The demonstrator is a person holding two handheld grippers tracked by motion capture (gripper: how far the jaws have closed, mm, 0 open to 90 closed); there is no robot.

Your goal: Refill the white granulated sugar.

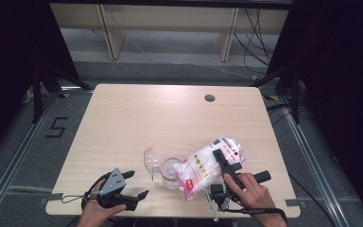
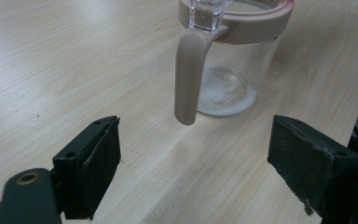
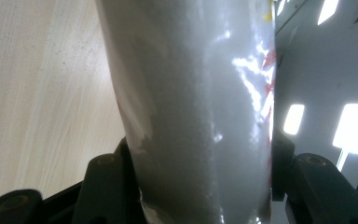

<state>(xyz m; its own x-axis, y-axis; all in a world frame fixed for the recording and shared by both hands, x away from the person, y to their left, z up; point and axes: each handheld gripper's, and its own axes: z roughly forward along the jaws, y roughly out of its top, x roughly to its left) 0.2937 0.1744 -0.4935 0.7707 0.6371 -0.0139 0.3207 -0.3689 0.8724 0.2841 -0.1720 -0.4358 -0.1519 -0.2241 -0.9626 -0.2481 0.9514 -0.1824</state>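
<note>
A clear jar [image 1: 171, 173] with a pink rim stands near the table's front edge, its clear lid [image 1: 150, 160] flipped open to the left. A white plastic bag [image 1: 207, 169] with red print leans with its lower end over the jar's mouth, and my right gripper [image 1: 227, 161] is shut on its upper part. In the right gripper view the bag [image 3: 200, 102] sits squeezed between the jaws of the right gripper [image 3: 200, 186]. My left gripper [image 1: 139, 183] is open, left of the jar. In the left gripper view the jar [image 2: 242, 70] holds a thin layer of white powder, and its pink handle [image 2: 189, 74] points toward the open left gripper [image 2: 193, 163].
The wooden table [image 1: 123, 123] has a round cable hole [image 1: 210, 98] at the back right. Its front edge lies just below both hands. Black curtains and frame legs flank the table, and a "5" mark [image 1: 56, 127] lies on the floor at left.
</note>
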